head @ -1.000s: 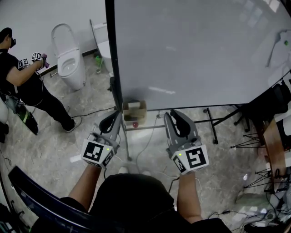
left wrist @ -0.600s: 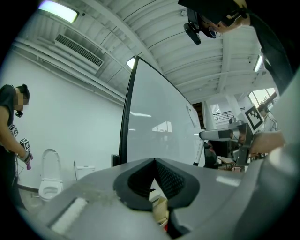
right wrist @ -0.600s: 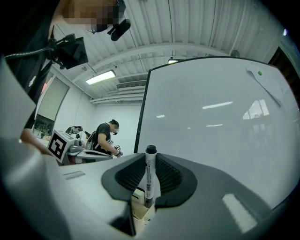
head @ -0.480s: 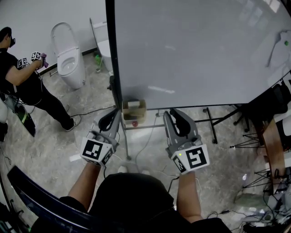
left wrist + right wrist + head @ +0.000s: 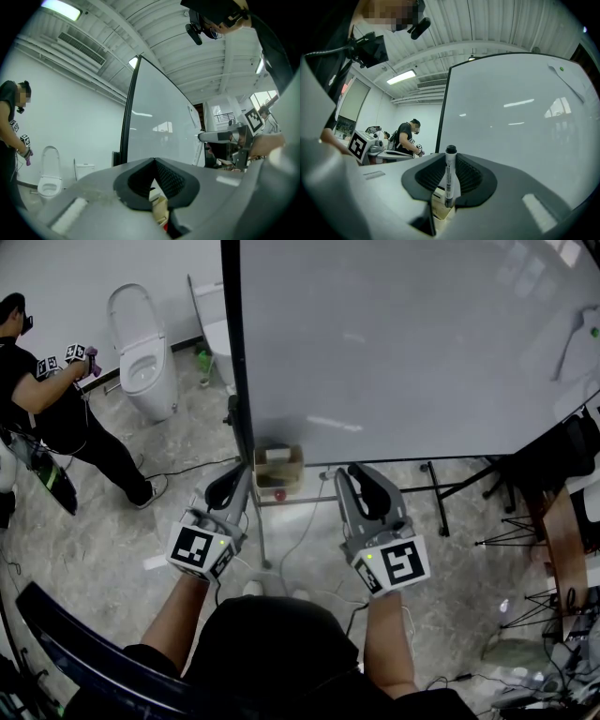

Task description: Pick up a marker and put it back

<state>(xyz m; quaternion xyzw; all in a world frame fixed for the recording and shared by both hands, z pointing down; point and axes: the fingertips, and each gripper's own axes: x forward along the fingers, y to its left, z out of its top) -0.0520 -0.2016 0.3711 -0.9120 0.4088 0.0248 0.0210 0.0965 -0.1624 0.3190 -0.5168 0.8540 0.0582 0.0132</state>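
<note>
Your right gripper's [image 5: 368, 486] ribbed pads [image 5: 469, 177] are clamped on the marker [image 5: 450, 180]. It stands upright between them, black cap on top, white barrel with dark print running down to the lower edge of the jaws. Your left gripper's [image 5: 228, 491] jaws meet at their tips, with nothing between the pads. Through the lower gap of each gripper's jaws you see part of a cardboard box [image 5: 277, 468]. In the right gripper view it shows directly below the marker's lower end; whether the marker touches it cannot be told. From the head view both grippers point level toward the bottom edge of the whiteboard [image 5: 403, 343], left gripper just left of the box and right gripper just right of it. The box sits at the board's lower left corner, beside the dark upright frame [image 5: 234, 362]. A small red item [image 5: 278, 495] lies at the front of the box; too small to identify. The board face is blank and carries only reflections of ceiling lights. Beyond the frame on the left stands a white toilet [image 5: 141, 348] on the marbled floor [image 5: 103, 521]. Farther left, another person [image 5: 52, 413] in dark clothes holds a pair of marker-cube grippers. Cables trail across the floor under the board's stand.
</note>
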